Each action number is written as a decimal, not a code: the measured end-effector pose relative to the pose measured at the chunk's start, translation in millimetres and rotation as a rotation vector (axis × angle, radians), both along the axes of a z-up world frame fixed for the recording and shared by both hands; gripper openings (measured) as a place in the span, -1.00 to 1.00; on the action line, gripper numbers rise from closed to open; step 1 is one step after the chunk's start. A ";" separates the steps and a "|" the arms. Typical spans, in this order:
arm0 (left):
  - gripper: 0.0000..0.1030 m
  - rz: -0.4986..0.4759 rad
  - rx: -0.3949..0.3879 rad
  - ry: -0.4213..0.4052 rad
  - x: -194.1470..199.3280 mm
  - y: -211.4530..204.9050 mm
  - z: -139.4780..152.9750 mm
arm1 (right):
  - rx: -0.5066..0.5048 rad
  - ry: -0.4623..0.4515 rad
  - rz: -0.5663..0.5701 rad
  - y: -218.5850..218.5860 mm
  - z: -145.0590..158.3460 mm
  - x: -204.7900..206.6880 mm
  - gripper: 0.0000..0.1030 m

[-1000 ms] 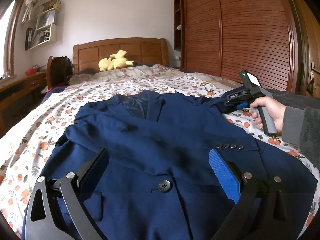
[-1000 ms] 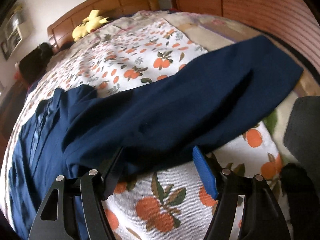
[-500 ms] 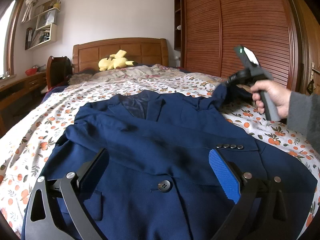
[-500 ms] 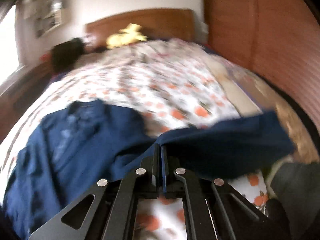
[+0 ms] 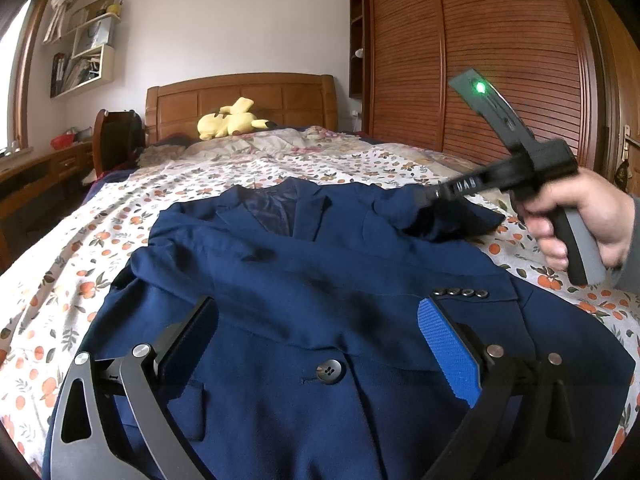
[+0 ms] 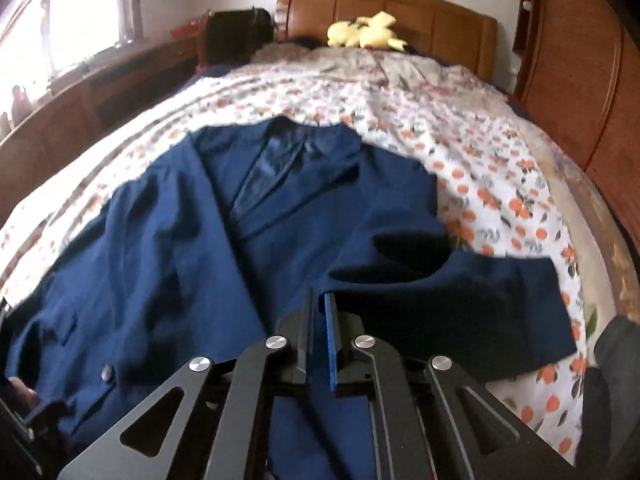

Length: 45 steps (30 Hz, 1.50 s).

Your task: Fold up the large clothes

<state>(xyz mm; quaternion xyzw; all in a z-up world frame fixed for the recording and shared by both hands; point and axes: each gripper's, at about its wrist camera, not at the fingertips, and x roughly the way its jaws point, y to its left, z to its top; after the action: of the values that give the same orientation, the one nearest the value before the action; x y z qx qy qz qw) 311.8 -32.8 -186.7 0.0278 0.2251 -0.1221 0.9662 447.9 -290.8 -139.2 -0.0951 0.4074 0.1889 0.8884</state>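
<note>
Sleeve lifted since, right tool gripping

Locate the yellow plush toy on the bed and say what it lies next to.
In both wrist views the yellow plush toy lies at the far end of the bed, against the wooden headboard, beyond the navy jacket.

Soft daylight from a blown-out window at left, fisheye-bent edges, dark corners, motion blur in right wrist view.
</note>
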 end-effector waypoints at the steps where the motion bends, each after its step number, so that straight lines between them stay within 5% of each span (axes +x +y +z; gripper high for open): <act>1: 0.95 0.000 0.000 0.000 0.9 0.6 0.3 | -0.002 0.005 -0.004 -1.1 -0.9 -1.5 -0.86; 11: 0.95 -0.006 -0.011 -0.020 -2.7 2.5 3.9 | -0.007 -0.039 -0.096 -31.9 26.7 -26.2 -0.16; 18: 0.95 -0.016 -0.036 -0.028 -11.5 10.1 17.6 | -0.016 -0.073 -0.245 -60.8 36.8 -2.7 0.07; 23: 0.95 -0.024 -0.052 -0.046 -18.3 17.9 28.4 | -0.021 -0.047 -0.376 -86.9 13.1 21.8 0.29; 35: 0.95 -0.036 -0.046 -0.041 -22.2 26.5 32.5 | 0.057 0.143 -0.584 -145.3 -62.1 52.2 0.29; 38: 0.95 -0.040 -0.049 -0.034 -21.5 25.9 31.9 | 0.053 0.190 -0.597 -147.1 -72.8 58.7 0.26; 40: 0.95 -0.041 -0.045 -0.037 -22.3 25.5 31.9 | 0.057 0.178 -0.598 -146.3 -70.8 60.4 -0.02; 42: 0.95 -0.041 -0.045 -0.035 -22.1 25.7 31.5 | 0.041 0.143 -0.581 -142.2 -64.4 61.8 -0.86; 45: 0.95 -0.041 -0.041 -0.031 -21.3 25.5 30.4 | -0.015 0.018 -0.548 -129.1 -40.5 57.2 -0.92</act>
<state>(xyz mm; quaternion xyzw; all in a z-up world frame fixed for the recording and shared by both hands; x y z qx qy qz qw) 290.5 -7.3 -156.2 0.0145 0.2072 -0.1460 0.9672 505.1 -419.9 -179.8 0.0136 0.4274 -0.0606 0.9019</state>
